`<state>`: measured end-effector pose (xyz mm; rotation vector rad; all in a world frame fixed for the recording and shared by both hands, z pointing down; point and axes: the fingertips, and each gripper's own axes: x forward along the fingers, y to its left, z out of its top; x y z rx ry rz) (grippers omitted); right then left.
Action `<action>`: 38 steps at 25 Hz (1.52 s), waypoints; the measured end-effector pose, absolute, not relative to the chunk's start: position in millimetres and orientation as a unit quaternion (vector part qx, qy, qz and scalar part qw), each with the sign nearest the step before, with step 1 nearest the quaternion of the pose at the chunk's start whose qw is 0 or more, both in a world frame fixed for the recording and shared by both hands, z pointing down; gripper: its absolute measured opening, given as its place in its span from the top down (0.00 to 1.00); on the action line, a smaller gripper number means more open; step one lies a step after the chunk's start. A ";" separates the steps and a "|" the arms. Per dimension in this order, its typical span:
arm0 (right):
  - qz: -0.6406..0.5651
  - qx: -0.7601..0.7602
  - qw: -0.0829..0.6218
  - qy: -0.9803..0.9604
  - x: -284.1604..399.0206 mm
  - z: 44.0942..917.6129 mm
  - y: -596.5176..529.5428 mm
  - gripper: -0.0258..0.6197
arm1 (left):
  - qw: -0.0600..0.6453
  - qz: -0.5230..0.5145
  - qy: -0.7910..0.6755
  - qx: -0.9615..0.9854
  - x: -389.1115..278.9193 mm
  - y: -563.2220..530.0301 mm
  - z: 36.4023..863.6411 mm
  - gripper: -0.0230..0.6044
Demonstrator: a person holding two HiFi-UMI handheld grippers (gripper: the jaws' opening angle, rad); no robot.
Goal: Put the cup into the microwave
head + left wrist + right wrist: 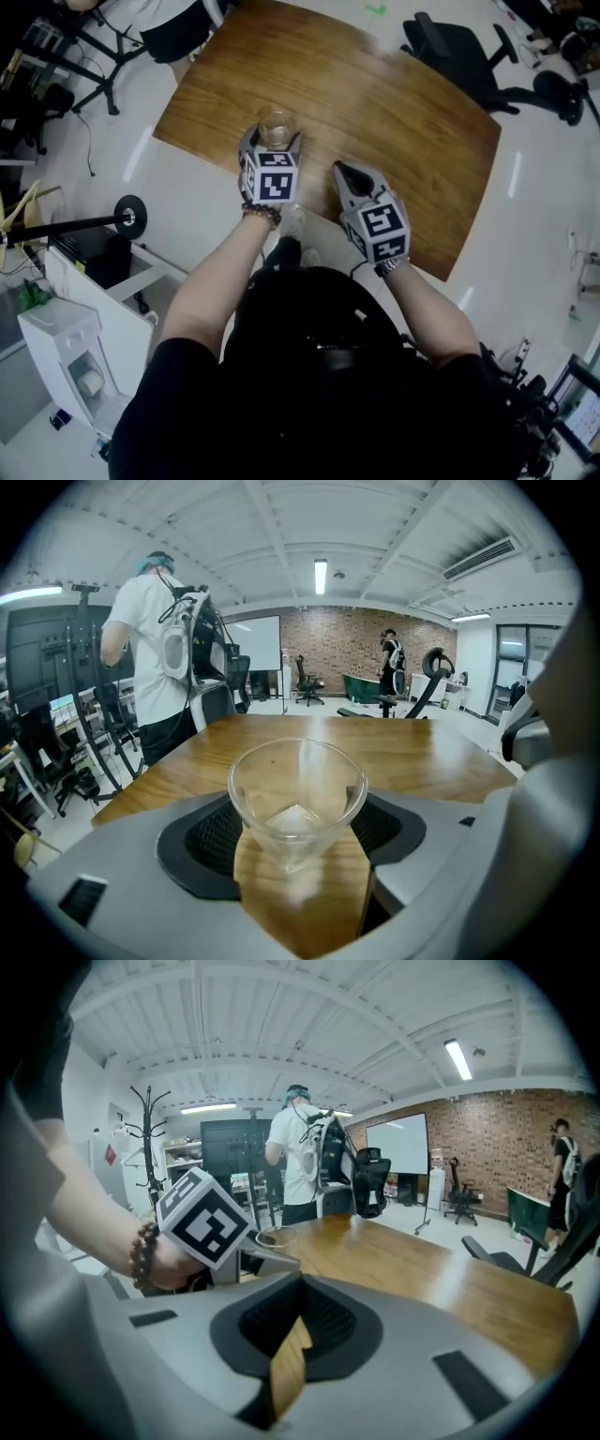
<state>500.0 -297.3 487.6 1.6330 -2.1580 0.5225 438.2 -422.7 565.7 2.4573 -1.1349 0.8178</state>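
standing person (150,667): far left in the left claw view, back turned, white shirt, dark harness with a white pack; stands beyond the far left corner of the surface.
bead bracelet (262,214): dark beads round the left wrist, just behind the left marker cube.
left claw (276,137): jaws spread wide, one black pad against each side of the cup; it holds the cup between them.
cup (296,799): clear glass tumbler, upright; wide rounded rim that narrows to a smaller, thick base, which shows as a pale angular patch through the wall. the wood grain reads straight through the glass.
cup, place: between the left claw's jaws, over the near part of the surface in the head view; whether its base touches the wood cannot be told.
right claw (344,173): jaws brought together to a narrow tip, with only a thin strip of wood showing between the pads; it holds nothing. it sits just right of the left claw, apart from the cup.
surface (403,112): brown wood-grain top with rounded corners, glossy, with light streaks.
office chair (459,56): black, on castors, on the pale floor past the far right edge of the surface.
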 end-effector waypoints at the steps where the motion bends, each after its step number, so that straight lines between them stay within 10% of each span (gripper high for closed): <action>1: 0.187 0.577 0.194 -0.771 498.3 487.6 -293.4 0.96 | 0.156 0.284 -0.400 0.857 435.1 -417.0 564.0 0.40; 38: 0.119 0.321 0.209 -0.916 271.2 455.7 -257.3 0.96 | 0.213 0.214 -0.632 0.714 167.3 -279.4 510.3 0.40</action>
